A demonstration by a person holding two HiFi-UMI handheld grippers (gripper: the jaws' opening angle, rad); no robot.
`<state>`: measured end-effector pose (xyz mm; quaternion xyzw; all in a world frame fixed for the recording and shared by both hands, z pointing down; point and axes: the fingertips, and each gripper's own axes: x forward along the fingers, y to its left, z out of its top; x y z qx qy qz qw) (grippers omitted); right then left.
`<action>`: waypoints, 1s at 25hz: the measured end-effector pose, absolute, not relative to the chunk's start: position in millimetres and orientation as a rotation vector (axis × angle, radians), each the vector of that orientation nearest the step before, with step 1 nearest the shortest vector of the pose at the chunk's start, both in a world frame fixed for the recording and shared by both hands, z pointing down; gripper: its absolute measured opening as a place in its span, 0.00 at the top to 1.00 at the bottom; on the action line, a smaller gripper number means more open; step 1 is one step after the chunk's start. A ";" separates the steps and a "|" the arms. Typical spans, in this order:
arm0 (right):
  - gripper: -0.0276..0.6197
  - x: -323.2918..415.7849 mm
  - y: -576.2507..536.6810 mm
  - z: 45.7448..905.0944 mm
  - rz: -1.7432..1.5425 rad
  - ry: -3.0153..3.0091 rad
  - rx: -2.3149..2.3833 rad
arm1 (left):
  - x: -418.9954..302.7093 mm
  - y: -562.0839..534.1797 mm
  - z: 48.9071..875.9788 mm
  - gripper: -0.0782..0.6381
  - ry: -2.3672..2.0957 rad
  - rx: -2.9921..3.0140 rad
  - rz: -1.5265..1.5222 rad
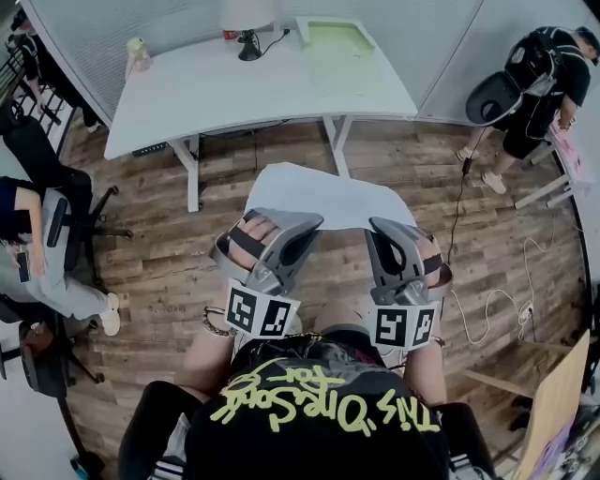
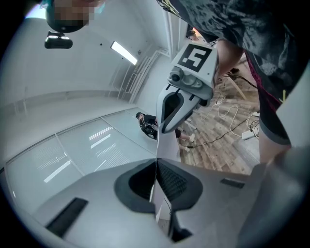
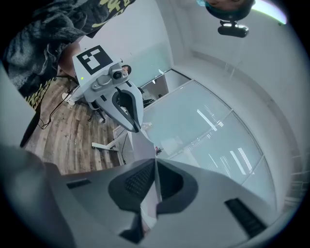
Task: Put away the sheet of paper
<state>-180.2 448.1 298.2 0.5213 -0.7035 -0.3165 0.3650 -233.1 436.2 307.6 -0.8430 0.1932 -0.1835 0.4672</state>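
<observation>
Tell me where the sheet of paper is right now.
In the head view's centre, the sheet of paper is held in the air between the left gripper and right gripper, above the wood floor, in front of the white table.

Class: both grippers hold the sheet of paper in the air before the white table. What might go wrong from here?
1. The left gripper and right gripper are shut on the sheet of paper at its near edge only; the far part may sag or fold.
2. If the grippers drift apart, it might tear or slip free.
3. The lamp stands near the green tray on the table; the sheet might brush it.
</observation>
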 end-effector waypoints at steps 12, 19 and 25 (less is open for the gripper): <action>0.94 -159.3 445.6 298.4 -0.811 -1.800 1.384 | -210.3 432.0 311.3 0.88 0.447 -2.100 -0.439; 0.95 -144.2 421.0 298.0 -0.822 -1.798 1.401 | -195.1 406.0 308.7 0.88 0.445 -2.084 -0.430; 0.95 -132.0 396.2 295.6 -0.842 -1.808 1.410 | -183.2 382.8 306.9 0.88 0.450 -2.066 -0.434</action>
